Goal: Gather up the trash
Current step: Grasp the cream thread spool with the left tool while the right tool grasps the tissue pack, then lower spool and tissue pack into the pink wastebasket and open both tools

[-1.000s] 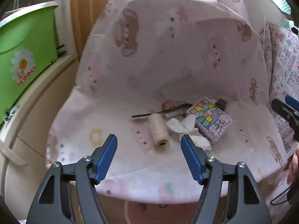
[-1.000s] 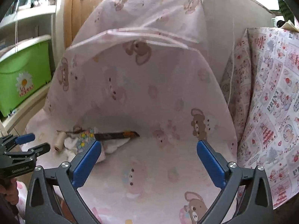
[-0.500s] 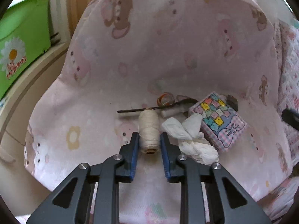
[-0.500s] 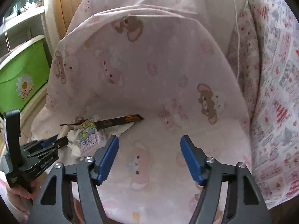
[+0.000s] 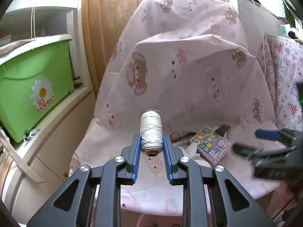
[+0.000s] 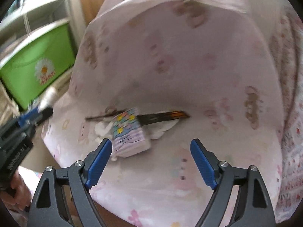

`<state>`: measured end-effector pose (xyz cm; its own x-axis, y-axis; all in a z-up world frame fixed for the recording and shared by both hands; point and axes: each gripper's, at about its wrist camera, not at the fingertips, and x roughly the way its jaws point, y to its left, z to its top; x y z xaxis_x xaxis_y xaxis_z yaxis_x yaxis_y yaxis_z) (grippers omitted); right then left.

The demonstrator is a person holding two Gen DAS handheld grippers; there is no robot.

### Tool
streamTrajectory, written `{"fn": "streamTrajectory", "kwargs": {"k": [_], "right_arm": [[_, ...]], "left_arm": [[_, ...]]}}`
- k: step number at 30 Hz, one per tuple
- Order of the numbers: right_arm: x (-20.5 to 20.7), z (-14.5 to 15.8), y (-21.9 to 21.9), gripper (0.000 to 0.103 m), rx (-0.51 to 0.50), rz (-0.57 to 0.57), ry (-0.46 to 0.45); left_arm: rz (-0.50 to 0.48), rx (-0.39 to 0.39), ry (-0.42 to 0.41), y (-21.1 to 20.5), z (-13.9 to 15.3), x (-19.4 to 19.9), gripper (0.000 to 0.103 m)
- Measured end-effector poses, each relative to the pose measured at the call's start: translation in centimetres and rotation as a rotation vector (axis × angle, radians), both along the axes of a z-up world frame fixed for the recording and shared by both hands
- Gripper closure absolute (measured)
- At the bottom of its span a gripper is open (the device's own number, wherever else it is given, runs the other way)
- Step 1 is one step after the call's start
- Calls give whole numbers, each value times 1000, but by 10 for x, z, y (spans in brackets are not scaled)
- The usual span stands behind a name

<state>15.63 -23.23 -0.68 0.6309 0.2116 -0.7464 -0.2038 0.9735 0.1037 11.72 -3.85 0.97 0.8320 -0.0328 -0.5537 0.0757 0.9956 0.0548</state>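
**Thread spool lifted, box waits below**

The left tool [image 5: 151,141] clamps a cream thread spool [image 5: 151,130], wound tight, its hollow core facing the camera, held clear above the surface [image 5: 189,98]. The right tool [image 6: 151,151], its jaws just opening wider with nothing between them, hovers over a pastel patterned box [image 6: 128,134] lying on crumpled white tissue [image 6: 162,130]. Pink bear-print cloth drapes the surface; a green bin [image 5: 34,94] stands beyond its left edge.

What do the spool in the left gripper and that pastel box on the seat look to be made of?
Spool: cream thread, matte, wound strands visible, on a hollow core, likely card or plastic. It is clamped in the left gripper.
Pastel box: probably printed card or a soft pack; flat faces, crisp edges, slight sheen. Cannot tell which.
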Motion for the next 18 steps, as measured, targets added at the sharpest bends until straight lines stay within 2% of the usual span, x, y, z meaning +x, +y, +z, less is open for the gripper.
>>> {"fn": "streamTrajectory", "kwargs": {"k": [3, 8, 10, 11, 12, 16, 18], "right_arm": [[6, -14, 18, 17, -73, -7, 1], [5, -28, 47, 17, -264, 69, -64], [4, -34, 57, 26, -297, 93, -75], [4, -36, 60, 41, -310, 88, -75], [3, -37, 61, 49, -308, 84, -73], [-2, -29, 51, 50, -222, 63, -56], [-8, -20, 37, 50, -119, 78, -36]], "left_arm": [[21, -5, 6, 6, -1, 2, 81], [34, -85, 50, 22, -1, 7, 81], [2, -48, 67, 17, -3, 10, 81], [0, -26, 64, 15, -5, 10, 81], [12, -8, 57, 12, -7, 9, 81], [0, -5, 52, 11, -7, 5, 81], [-4, -5, 42, 13, -4, 2, 81]]}}
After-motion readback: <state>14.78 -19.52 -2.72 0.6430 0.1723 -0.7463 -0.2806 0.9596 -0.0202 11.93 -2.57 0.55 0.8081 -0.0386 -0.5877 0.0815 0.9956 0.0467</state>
